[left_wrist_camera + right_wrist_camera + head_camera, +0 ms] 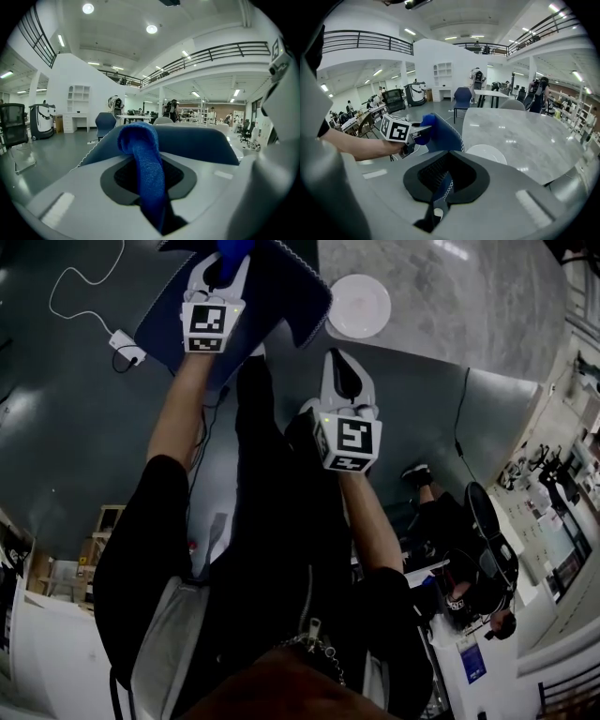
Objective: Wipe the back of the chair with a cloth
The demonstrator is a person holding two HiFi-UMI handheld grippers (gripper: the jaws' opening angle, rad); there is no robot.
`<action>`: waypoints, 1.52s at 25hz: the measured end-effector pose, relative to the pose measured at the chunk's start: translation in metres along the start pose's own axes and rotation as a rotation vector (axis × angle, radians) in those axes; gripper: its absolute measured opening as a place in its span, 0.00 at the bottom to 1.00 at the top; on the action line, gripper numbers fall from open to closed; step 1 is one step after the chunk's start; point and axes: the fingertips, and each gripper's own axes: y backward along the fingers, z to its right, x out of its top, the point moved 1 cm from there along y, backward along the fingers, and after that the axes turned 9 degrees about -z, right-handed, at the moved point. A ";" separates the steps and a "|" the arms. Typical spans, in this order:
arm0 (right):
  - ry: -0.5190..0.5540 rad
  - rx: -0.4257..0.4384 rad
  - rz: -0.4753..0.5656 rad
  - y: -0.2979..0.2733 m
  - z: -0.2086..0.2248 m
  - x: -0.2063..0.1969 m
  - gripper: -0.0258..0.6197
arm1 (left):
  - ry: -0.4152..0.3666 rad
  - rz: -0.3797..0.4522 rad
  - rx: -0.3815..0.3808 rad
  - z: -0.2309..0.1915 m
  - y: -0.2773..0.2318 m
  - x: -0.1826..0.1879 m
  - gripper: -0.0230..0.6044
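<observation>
The chair back [281,287] is dark blue with white stitching along its edge. My left gripper [230,254] is shut on a blue cloth [234,247] and holds it against the top of the chair back. In the left gripper view the cloth [143,164] runs up out of the jaws and folds over the chair back [197,143]. My right gripper [339,360] sits lower, at the chair's right edge. In the right gripper view its jaws [440,197] stand nearly together with a strip of the stitched edge in the slit. The chair back [443,133] and cloth [425,126] show beyond.
A grey round table [450,296] stands just right of the chair with a white plate [359,306] near its edge. A white power adapter with its cable [125,345] lies on the floor at left. A seated person [459,540] and a black office chair [492,531] are at right.
</observation>
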 end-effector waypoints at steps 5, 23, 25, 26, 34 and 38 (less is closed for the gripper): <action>-0.004 -0.023 -0.001 0.007 0.011 -0.009 0.04 | -0.007 0.002 -0.034 0.023 -0.001 0.001 0.17; -0.030 -0.016 -0.002 0.012 0.007 -0.021 0.04 | -0.046 -0.014 -0.192 0.118 0.010 -0.013 0.17; -0.030 -0.015 -0.003 0.012 0.007 -0.023 0.04 | -0.056 -0.019 -0.215 0.129 0.010 -0.017 0.17; -0.030 -0.015 -0.003 0.012 0.007 -0.024 0.04 | -0.060 -0.025 -0.228 0.135 0.010 -0.021 0.17; -0.031 0.005 -0.008 0.011 0.001 -0.028 0.04 | -0.118 -0.039 -0.312 0.155 0.019 -0.034 0.17; -0.035 0.017 0.008 0.011 0.002 -0.025 0.04 | -0.158 0.001 -0.265 0.128 0.025 -0.026 0.17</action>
